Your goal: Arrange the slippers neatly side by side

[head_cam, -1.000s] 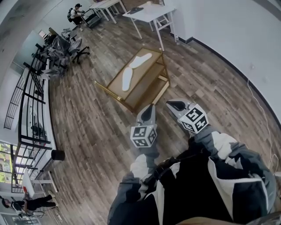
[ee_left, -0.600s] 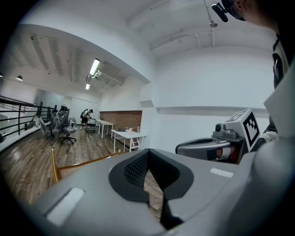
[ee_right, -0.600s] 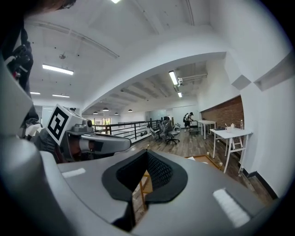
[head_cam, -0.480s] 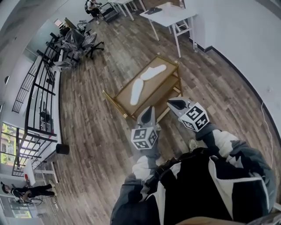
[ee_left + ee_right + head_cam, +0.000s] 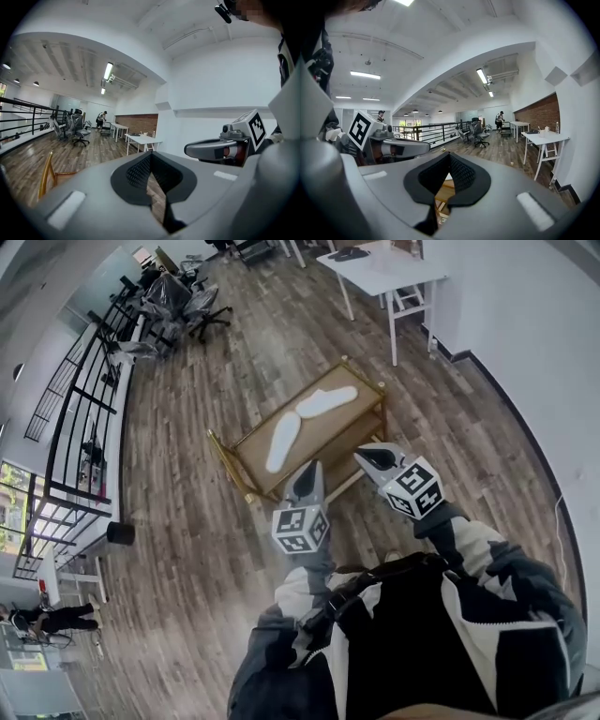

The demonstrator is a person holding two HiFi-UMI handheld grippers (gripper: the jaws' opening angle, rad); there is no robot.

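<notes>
Two white slippers lie end to end on a low wooden table (image 5: 246,454): one slipper (image 5: 282,440) nearer me, the other slipper (image 5: 327,400) farther back and to the right. My left gripper (image 5: 308,480) is held just short of the table's near edge, jaws shut and empty. My right gripper (image 5: 373,461) hovers by the table's near right corner, also shut with nothing in it. In the left gripper view the shut left gripper (image 5: 151,161) hides the slippers, and the right gripper (image 5: 197,149) shows at the right. The shut right gripper (image 5: 449,161) lets only a sliver of table (image 5: 442,194) show through.
A white desk (image 5: 382,270) stands beyond the table by the wall. Office chairs (image 5: 180,298) are gathered at the far left beside a black railing (image 5: 70,409). A small black bin (image 5: 120,533) sits on the wood floor to my left. A person (image 5: 49,617) stands on a lower level.
The table with the slippers has come nearer and lower in the head view as I walked toward it. Both grippers stayed shut, held out in front of me.
</notes>
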